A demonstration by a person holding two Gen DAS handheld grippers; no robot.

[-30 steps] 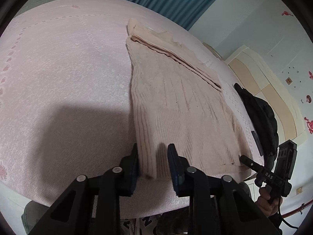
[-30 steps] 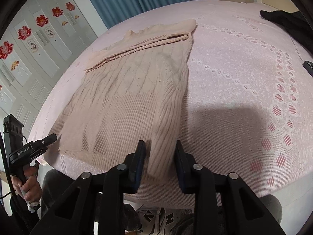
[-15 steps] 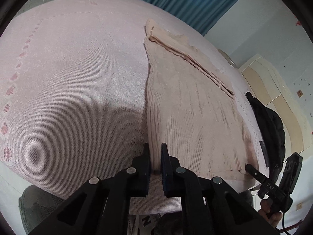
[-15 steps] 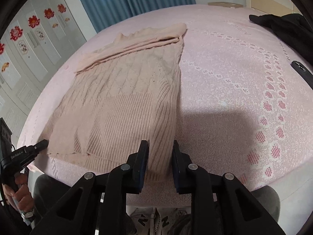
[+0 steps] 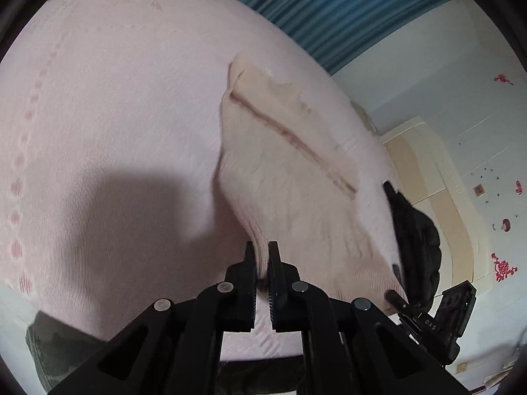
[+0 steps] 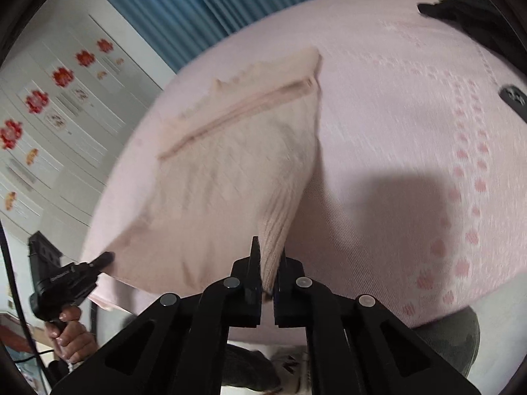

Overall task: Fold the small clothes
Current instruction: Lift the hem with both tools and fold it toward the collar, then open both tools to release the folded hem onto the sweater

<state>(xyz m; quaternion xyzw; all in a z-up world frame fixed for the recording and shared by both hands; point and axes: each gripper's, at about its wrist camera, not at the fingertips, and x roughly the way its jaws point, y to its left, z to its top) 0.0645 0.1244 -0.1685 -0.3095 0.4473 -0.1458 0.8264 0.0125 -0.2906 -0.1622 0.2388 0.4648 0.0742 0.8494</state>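
Both grippers are clamped on the hem of the beige knit sweater (image 5: 290, 177), one at each bottom corner. On my left gripper (image 5: 262, 263) the jaws have just been closing, and now the ribbed corner of the knit is squeezed tight between the two black pads, with the fabric rising out of the pinch in a narrow ridge. My right gripper (image 6: 268, 263) shows the same thing from its side: its jaws have just been closing too, and the other ribbed corner is pressed between its pads and stands up in a peak.

From the left wrist view I see the sweater spread over the pink bedspread (image 5: 108, 125), its near edge pulled up off the cover and the far part, with the sleeves folded across it, still lying flat. The right gripper shows at the lower right of that view, its tip at the far hem corner. A black garment (image 5: 415, 243) lies on the bed just beyond that corner.

In the right wrist view the sweater (image 6: 224, 177) hangs as a taut sheet between the two pinch points, and I can see the left gripper (image 6: 105, 258) at the lower left with a hand (image 6: 70, 332) wrapped around its handle. Blue curtains (image 6: 197, 10) hang behind the bed. Both views are motion-blurred.
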